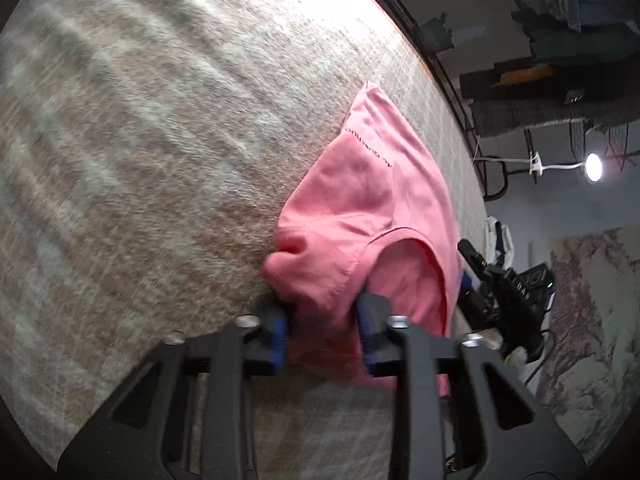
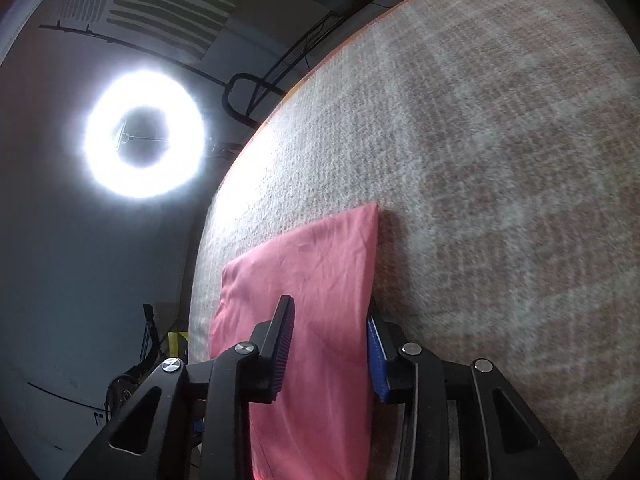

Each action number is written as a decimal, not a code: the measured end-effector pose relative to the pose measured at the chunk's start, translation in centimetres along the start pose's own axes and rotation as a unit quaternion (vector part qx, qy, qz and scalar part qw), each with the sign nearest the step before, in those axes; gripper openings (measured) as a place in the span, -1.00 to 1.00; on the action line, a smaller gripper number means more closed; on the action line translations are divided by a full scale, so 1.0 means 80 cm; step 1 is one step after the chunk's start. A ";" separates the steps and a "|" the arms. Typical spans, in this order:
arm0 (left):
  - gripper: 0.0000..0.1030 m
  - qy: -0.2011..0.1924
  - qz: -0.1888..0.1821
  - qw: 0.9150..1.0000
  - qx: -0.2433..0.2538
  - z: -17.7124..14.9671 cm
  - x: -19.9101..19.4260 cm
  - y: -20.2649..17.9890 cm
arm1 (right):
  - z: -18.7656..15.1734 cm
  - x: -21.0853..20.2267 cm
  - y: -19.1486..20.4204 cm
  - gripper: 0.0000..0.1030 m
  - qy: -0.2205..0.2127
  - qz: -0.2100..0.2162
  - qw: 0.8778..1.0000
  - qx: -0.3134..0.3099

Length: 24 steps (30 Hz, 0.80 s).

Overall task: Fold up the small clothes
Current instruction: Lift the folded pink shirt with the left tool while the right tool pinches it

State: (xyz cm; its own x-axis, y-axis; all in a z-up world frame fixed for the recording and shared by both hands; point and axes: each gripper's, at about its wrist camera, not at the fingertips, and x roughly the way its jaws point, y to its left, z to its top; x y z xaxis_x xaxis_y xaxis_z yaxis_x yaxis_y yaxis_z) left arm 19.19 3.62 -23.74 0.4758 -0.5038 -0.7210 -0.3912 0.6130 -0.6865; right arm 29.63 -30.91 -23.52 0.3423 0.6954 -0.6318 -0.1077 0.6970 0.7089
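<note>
**Left gripper on pink collar, right gripper over pink hem**

Left gripper point(image 1: 324, 320): black frame, blue ribbed pads. Stands astride a bunched fold of the pink garment point(image 1: 372, 200) at its collar end; cloth fills the gap and appears pinched between the pads. Judged a grasp taken to lift this end for a fold

Right gripper point(image 2: 332, 340): same build. Fingers straddle a flat strip of the pink garment point(image 2: 312, 280); the left-hand pad rides above the cloth with a gap showing, the right-hand pad sits at the cloth's edge. No pinch visible, so read as released with cloth between the fingers. Likely set here to take the opposite end

Pink garment: thin, soft knit, matte, faintly creased; curved neck seam and a line of small dark lettering in the left wrist view; straight edges and a square corner in the right wrist view. Lies near the rim of the table

Table cover point(image 2: 500, 160): coarse, nubby woven cloth in grey and tan checks

Ring light point(image 2: 146, 136): round, glaring, well apart beyond the table
</note>
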 end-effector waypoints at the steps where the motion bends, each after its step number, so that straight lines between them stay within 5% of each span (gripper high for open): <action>1: -0.63 -0.002 0.002 1.000 0.005 -0.001 0.002 -0.003 | 0.002 0.004 0.004 -0.51 0.001 -0.009 1.000 -0.004; 5: -0.74 -0.017 0.018 0.999 0.044 -0.003 0.001 -0.022 | 0.007 0.013 0.028 -0.85 0.005 -0.050 0.998 -0.040; 24: -0.78 -0.081 0.027 0.971 0.224 -0.056 -0.021 -0.136 | -0.020 -0.053 0.147 -0.91 -0.048 -0.103 0.972 -0.206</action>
State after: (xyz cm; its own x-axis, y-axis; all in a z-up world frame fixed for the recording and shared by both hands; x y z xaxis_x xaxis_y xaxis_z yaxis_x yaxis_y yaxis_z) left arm 19.11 -4.88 -15.48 0.5953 -0.3836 -0.7060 -0.0548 0.8573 -0.5120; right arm 25.39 -25.37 -13.04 0.4796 0.5274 -0.7013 -0.3858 0.8446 0.3712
